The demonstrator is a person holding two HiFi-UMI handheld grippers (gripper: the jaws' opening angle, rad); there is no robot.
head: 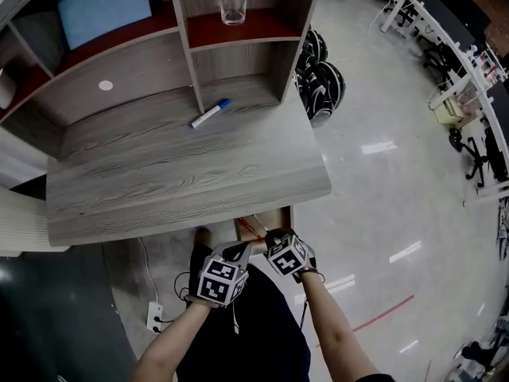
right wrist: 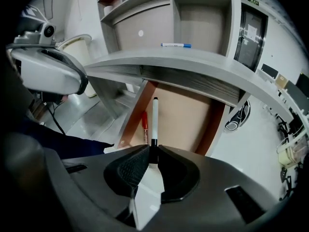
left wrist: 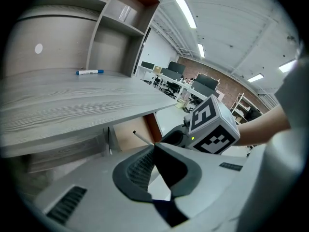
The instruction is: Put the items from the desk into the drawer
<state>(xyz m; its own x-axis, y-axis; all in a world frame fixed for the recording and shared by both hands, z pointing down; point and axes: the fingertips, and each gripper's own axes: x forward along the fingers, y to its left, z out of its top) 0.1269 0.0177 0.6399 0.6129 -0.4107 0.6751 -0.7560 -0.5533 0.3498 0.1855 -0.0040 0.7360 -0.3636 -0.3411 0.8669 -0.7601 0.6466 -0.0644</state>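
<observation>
Below the desk's front edge the drawer [head: 270, 217] stands open, its tan floor [right wrist: 186, 122] showing. My right gripper [right wrist: 153, 151] is shut on a white marker [right wrist: 155, 120] with a black end, which points out over the drawer. A red pen [right wrist: 144, 124] lies inside along the drawer's left wall. My left gripper [left wrist: 154, 146] hangs beside the right one in front of the drawer, jaws shut with nothing between them. On the desk top [head: 183, 173] a blue-capped white marker [head: 209, 114] lies near the shelf divider. Both marker cubes [head: 219, 277] show under the desk edge in the head view.
A shelf unit stands at the back of the desk, with a clear glass [head: 234, 2] on its upper shelf and a white round sticker [head: 106, 85] on the back panel. A power strip [head: 154, 317] and cables lie on the floor at the left. Office chairs and desks stand far right.
</observation>
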